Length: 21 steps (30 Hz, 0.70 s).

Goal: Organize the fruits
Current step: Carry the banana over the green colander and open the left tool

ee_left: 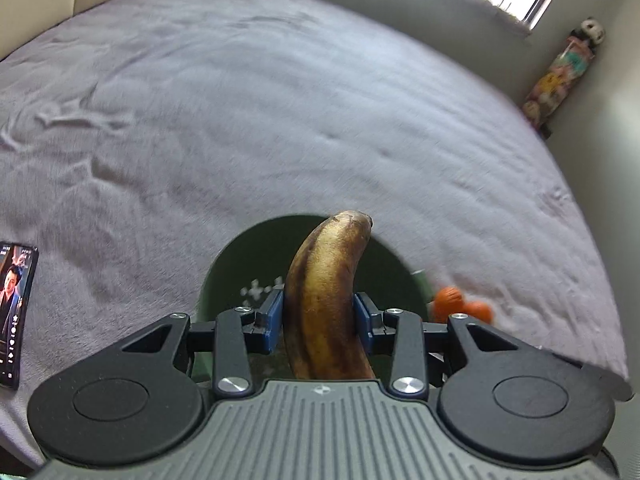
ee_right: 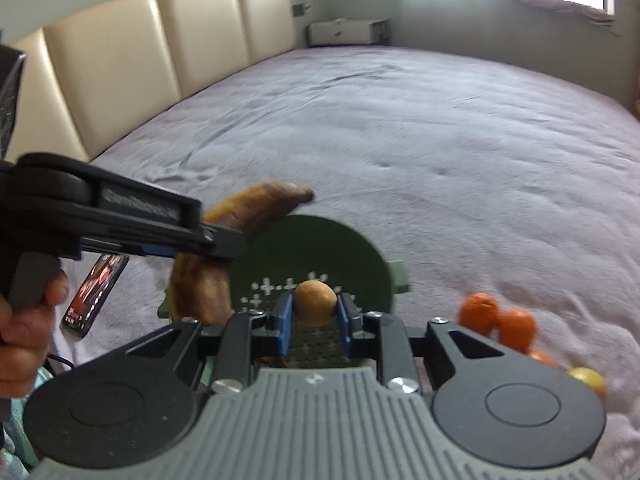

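An overripe, brown-streaked banana (ee_left: 324,288) stands between the blue pads of my left gripper (ee_left: 319,316), which is shut on its middle, held above a dark green round perforated basket (ee_left: 240,264). In the right wrist view the same banana (ee_right: 260,204) and left gripper (ee_right: 224,240) hang over the basket's left rim (ee_right: 340,248). My right gripper (ee_right: 316,312) is shut on a small round tan fruit (ee_right: 315,302) over the basket's near part.
Several orange fruits (ee_right: 480,312) and a yellow one (ee_right: 588,380) lie on the grey bedspread (ee_right: 400,140) right of the basket; the orange fruits (ee_left: 452,300) also show in the left view. A lit phone (ee_right: 96,292) lies on the left. A padded headboard (ee_right: 120,60) runs behind.
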Each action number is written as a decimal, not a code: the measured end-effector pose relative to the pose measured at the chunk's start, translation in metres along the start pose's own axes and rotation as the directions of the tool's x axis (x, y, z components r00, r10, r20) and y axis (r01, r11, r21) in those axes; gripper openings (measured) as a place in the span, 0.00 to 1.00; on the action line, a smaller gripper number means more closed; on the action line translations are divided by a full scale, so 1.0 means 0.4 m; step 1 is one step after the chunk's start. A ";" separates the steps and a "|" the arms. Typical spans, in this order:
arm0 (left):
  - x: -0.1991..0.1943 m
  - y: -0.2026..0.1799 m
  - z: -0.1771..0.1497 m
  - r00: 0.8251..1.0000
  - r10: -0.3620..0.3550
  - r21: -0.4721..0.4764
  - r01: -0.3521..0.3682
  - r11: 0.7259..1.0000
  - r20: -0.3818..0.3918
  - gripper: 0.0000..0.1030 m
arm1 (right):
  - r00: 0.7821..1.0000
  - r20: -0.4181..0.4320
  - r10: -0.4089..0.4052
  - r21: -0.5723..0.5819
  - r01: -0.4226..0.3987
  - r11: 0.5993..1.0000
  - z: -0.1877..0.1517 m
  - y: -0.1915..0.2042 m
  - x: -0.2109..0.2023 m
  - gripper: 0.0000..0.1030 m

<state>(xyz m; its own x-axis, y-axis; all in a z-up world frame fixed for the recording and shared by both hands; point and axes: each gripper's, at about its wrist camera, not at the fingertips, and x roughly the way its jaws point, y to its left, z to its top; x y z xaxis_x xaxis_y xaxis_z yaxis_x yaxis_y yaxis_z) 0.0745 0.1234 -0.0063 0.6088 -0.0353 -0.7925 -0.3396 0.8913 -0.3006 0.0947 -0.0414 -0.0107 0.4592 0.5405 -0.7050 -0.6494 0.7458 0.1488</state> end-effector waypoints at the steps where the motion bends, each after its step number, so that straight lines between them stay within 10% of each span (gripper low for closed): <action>1: 0.013 0.004 -0.001 1.000 0.015 0.003 -0.015 1.000 -0.015 0.41 | 1.000 -0.014 0.009 -0.026 -0.010 1.000 0.001 0.007 0.018 0.20; 21: 0.155 -0.012 -0.040 0.965 0.198 0.161 -0.171 0.972 -0.173 0.41 | 0.958 -0.287 -0.022 -0.248 -0.052 0.967 -0.047 0.035 0.224 0.20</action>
<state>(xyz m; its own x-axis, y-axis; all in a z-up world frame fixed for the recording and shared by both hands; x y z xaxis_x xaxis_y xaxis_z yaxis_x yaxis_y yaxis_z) 0.1026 0.1096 -0.0624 0.3958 0.0645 -0.9161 -0.3183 0.9453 -0.0710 0.1154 0.0102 -0.0848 0.2800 0.3900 -0.8772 -0.8024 0.5967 0.0091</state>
